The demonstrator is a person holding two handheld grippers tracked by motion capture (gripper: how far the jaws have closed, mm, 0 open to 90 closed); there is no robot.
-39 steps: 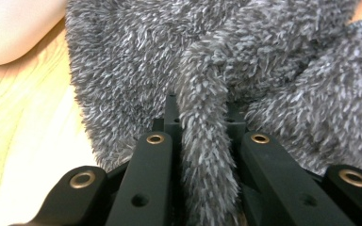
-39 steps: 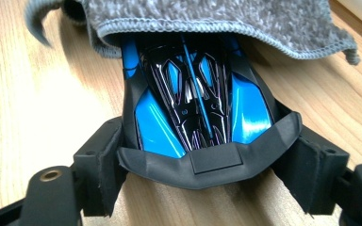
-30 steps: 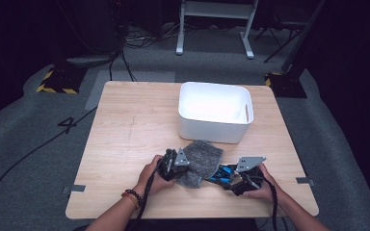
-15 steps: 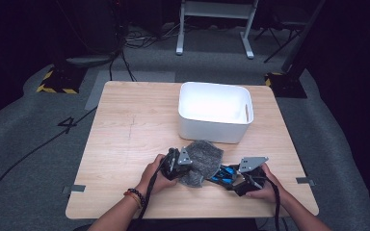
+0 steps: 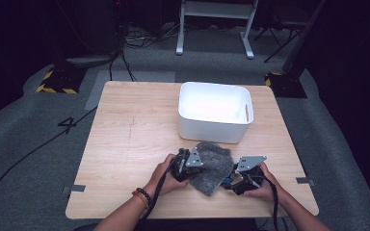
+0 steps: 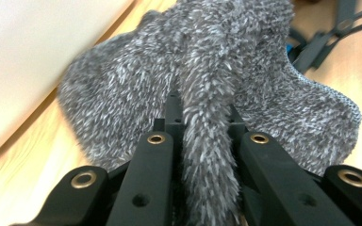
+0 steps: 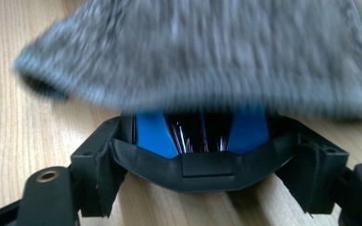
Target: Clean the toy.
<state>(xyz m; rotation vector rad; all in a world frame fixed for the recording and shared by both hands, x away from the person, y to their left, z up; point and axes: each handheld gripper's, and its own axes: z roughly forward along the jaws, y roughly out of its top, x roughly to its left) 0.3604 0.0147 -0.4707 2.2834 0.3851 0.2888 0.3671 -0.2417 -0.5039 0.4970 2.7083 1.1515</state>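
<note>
Cloth (image 5: 213, 164), one grey fuzzy piece, is lying on the table (image 5: 135, 134) just before the single white bin (image 5: 215, 111). We are pinching a fold with the left gripper (image 6: 202, 155); the right gripper (image 5: 238, 178) is standing spread beside it, grasping nothing. We judge the transfer into the bin is remaining.
</note>
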